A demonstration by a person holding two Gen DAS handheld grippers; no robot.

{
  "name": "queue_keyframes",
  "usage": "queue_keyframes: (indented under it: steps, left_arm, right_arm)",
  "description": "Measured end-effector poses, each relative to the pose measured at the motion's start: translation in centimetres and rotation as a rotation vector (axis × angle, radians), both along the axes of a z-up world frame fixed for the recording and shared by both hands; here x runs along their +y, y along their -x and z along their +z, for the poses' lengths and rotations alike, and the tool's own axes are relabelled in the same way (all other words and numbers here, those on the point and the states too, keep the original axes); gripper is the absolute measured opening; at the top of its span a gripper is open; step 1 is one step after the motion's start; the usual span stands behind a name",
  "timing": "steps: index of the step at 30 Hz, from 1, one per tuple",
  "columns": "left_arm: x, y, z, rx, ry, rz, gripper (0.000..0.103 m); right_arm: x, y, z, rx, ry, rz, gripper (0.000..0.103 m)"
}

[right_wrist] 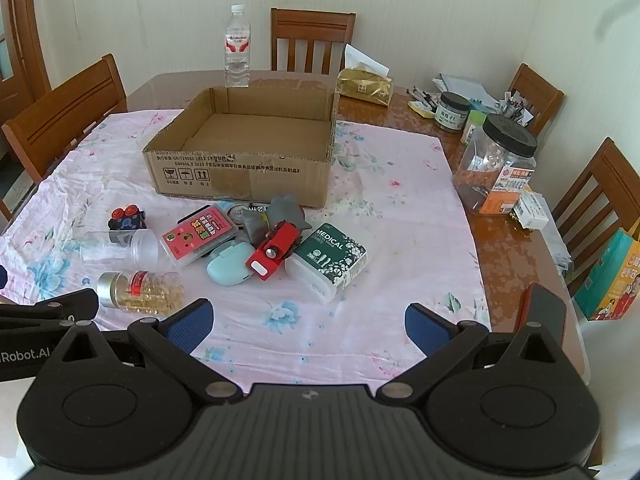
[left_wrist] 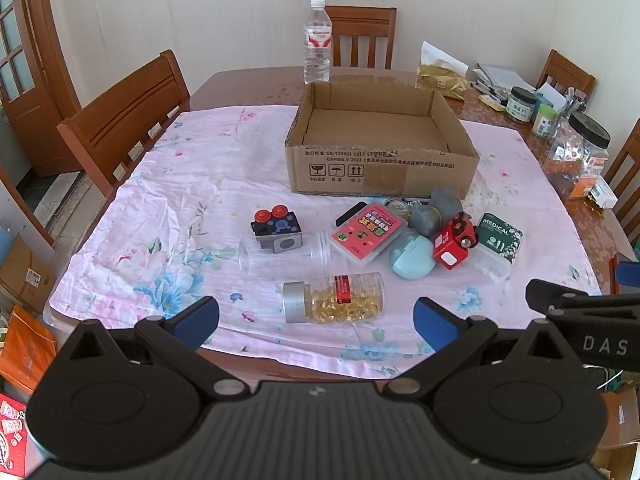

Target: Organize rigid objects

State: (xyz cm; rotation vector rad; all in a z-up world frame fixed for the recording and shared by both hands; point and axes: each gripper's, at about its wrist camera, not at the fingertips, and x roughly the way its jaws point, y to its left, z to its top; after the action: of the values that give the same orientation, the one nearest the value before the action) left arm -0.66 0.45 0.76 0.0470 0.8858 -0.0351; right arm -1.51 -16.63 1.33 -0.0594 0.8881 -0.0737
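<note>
An empty open cardboard box (left_wrist: pixel 380 168) (right_wrist: pixel 240 172) stands on the pink floral cloth. In front of it lie a pill bottle with yellow capsules (left_wrist: pixel 334 297) (right_wrist: pixel 140 293), a clear empty jar (left_wrist: pixel 284 254) (right_wrist: pixel 120 245), a black toy block with red knobs (left_wrist: pixel 277 228) (right_wrist: pixel 127 218), a pink card case (left_wrist: pixel 367 234) (right_wrist: pixel 199 236), a light-blue case (left_wrist: pixel 412 258) (right_wrist: pixel 230 265), a red toy vehicle (left_wrist: pixel 456 242) (right_wrist: pixel 276 250), a grey toy (left_wrist: pixel 436 210) (right_wrist: pixel 280 212) and a green "MEDICAL" pack (left_wrist: pixel 500 240) (right_wrist: pixel 332 256). My left gripper (left_wrist: pixel 316 322) is open, just short of the pill bottle. My right gripper (right_wrist: pixel 308 326) is open over bare cloth, right of the pile.
A water bottle (left_wrist: pixel 317 42) (right_wrist: pixel 237 46) stands behind the box. Jars, pens and papers crowd the table's right side, with a big clear jar (right_wrist: pixel 496 164). A red phone (right_wrist: pixel 544 316) lies near the right edge. Wooden chairs surround the table.
</note>
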Motion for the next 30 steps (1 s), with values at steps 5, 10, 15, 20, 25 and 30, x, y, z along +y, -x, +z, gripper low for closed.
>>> queue_keyframes:
  steps: [5,10,15,20,25,30]
  left_arm:
    - [0.0,-0.2,0.1,-0.002,0.003,-0.001,0.103]
    - [-0.1,-0.4,0.1,-0.005,0.009,-0.001,0.103]
    - [-0.2,-0.5,0.1,-0.004,0.01,0.004,0.103]
    - [-0.5,-0.7,0.3,-0.008,0.009,0.007,0.103]
    - [-0.7,-0.5,0.3,-0.014,0.008,0.01,0.103]
    - [-1.0,-0.5,0.4,-0.022,0.009,0.005,0.103]
  right_arm:
    - [-0.1,-0.1,0.0,-0.002,0.001,0.0,0.103]
    - [-0.3,-0.4,0.2,-0.005,0.001,0.002,0.103]
    - [-0.5,-0.6,0.3,-0.004,0.003,0.004,0.103]
    - [-0.6,-0.6,0.3,-0.01,0.003,0.007,0.103]
    - [-0.8,-0.6,0.4,-0.014,0.002,0.008,0.103]
    - [-1.1,-0.5,0.3,-0.017,0.004,0.009,0.103]
